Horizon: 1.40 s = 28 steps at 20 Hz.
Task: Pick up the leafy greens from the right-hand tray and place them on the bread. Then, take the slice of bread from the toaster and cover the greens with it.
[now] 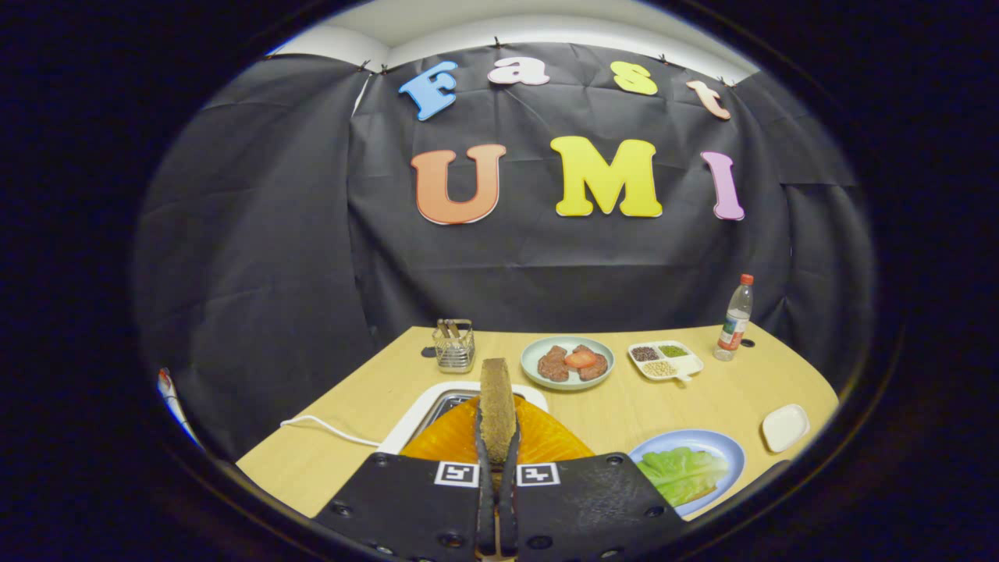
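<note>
My gripper (497, 445) is shut on a brown slice of bread (497, 402) that stands upright on edge between the fingers, lifted above the white toaster (425, 406). The toaster's slot shows just left of the slice. An orange ribbed dish (546, 441) lies under the fingers, partly hidden by them. To the right of the fingers sits a blue plate (722, 446) with the leafy greens (680, 472) lying on a piece of bread whose edge peeks out beneath them.
Beyond the slice stand a metal wire holder (454, 347), a pale green plate (535, 361) with meat and a tomato slice, a divided white tray of seeds (665, 361), a bottle with a red cap (735, 318) and a small white dish (784, 427). A white cord (328, 428) runs left from the toaster.
</note>
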Available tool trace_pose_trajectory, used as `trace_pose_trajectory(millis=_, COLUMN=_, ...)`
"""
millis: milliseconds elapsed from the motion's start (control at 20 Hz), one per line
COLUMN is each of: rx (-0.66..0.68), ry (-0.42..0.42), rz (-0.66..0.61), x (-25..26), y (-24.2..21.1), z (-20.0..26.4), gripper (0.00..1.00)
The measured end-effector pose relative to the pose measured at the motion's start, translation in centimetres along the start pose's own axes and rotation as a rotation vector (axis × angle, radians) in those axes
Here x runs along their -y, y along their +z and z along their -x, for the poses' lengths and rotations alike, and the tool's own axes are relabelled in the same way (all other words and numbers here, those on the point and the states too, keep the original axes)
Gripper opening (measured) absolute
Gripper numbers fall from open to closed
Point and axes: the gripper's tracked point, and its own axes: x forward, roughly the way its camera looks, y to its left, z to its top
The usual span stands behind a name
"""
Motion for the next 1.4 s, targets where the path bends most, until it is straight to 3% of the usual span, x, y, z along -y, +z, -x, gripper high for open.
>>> trace_pose_trajectory(millis=400, rx=0.097, ry=0.049, rz=-0.05, x=1.5, y=4.4, z=4.1, gripper=0.02)
trace_pose_trajectory(millis=750, rx=0.151, ry=0.04, rz=-0.067, x=6.7, y=5.7, z=7.7, gripper=0.03)
trace_pose_trajectory(millis=1050, rx=0.141, ry=-0.035, rz=-0.087, x=13.2, y=3.1, z=8.4, gripper=0.03)
trace_pose_trajectory(millis=1400, rx=0.064, ry=-0.113, rz=-0.183, x=17.6, y=-3.2, z=4.8, gripper=0.03)
